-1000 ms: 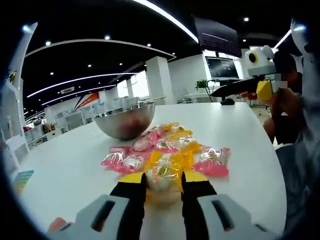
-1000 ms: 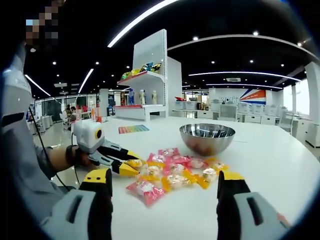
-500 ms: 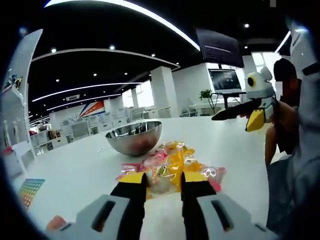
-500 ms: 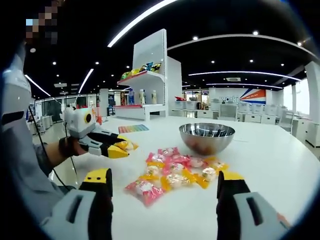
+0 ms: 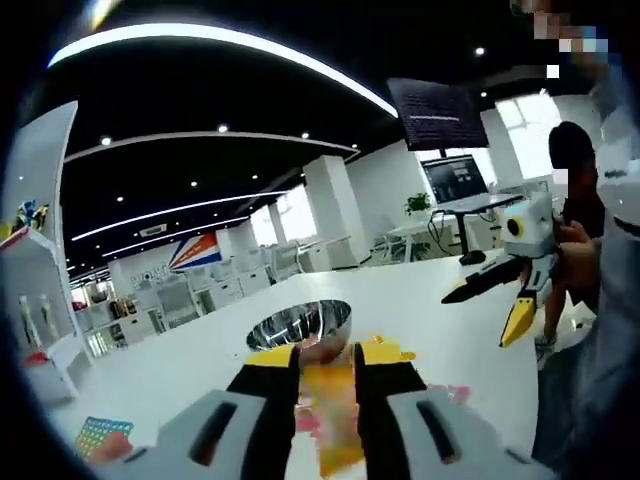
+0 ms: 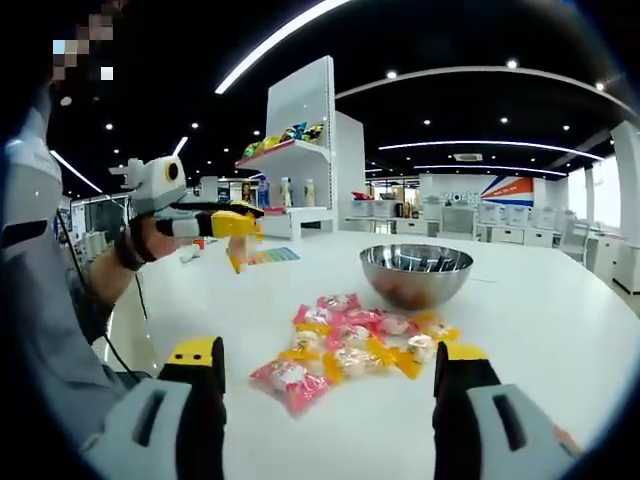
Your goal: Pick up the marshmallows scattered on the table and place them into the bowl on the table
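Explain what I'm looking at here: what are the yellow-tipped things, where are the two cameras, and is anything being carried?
A person holds two hand-held tools, each with two jaws and its own camera looking along them. In the left gripper view, the left gripper is shut on a yellow-wrapped marshmallow, lifted above the white table. The right gripper view shows that same tool raised at the left, while the right gripper stands open with nothing between its jaws. On the table lie a pile of wrapped marshmallows and a steel bowl.

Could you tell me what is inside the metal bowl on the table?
In the right gripper view, the bowl holds something pinkish low inside, probably wrapped marshmallows. Its near wall hides most of the contents, so the count cannot be told.
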Motion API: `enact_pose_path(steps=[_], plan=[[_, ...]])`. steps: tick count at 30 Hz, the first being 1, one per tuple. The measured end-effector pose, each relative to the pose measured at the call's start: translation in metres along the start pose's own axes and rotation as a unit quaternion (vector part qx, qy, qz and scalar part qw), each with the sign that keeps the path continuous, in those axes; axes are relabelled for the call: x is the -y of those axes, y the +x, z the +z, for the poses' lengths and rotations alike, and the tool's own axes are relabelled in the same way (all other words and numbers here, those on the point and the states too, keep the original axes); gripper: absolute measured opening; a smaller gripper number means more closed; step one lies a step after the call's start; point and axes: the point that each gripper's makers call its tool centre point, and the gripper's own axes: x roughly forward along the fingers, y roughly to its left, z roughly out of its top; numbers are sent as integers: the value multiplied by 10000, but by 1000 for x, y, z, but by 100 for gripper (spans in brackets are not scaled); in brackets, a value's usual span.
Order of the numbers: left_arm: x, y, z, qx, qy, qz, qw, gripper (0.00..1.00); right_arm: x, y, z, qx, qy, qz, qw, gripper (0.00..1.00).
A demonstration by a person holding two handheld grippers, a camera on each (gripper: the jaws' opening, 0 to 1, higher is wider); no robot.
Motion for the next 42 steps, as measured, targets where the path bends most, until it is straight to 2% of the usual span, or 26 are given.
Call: enact_pose_path(steps=[1, 2, 3, 4, 6, 7, 8, 9, 14, 17, 22, 42], plan=[[-8, 9, 7, 9, -71, 20, 10000, 21, 0, 0, 1, 34, 39, -8, 10000, 82], [-10, 18, -4, -312, -213, -78, 9993, 17, 1, 1, 2, 61, 72, -3, 10000, 83], [-12, 23, -11, -420, -368, -120, 9984, 11, 0, 1, 3, 69, 82, 14, 9999, 83], [-15, 36, -15, -97, -589, -237, 9979, 11, 0, 1, 4, 46, 100, 27, 9999, 82], [-25, 43, -41, -511, -310, -22, 9982, 8, 0, -3, 7, 105, 25, 4, 9999, 82], [-28, 45, -46, -562, -58, -13, 9984, 8, 1, -5, 8, 142, -1, -9, 9999, 82], [-26, 49, -41, -373, -70, -99, 9992, 8, 4, -6, 9, 146, -2, -48, 9999, 82], [-30, 51, -38, -313, -179, -67, 9993, 8, 7, -7, 9, 132, 18, -88, 9999, 82], [-39, 54, -22, -164, -210, -38, 9996, 8, 15, -8, 7, 100, 40, -201, 9997, 82], [-40, 59, -18, -147, -262, -64, 9995, 5, 14, -5, 1, -13, -20, -221, 9998, 81], [-42, 59, -6, -48, -144, -63, 9999, 5, 10, -5, 4, 72, 42, -168, 9998, 81], [-39, 45, -5, 14, -250, 15, 9997, 14, 7, -6, 3, -6, -62, -186, 9998, 81]])
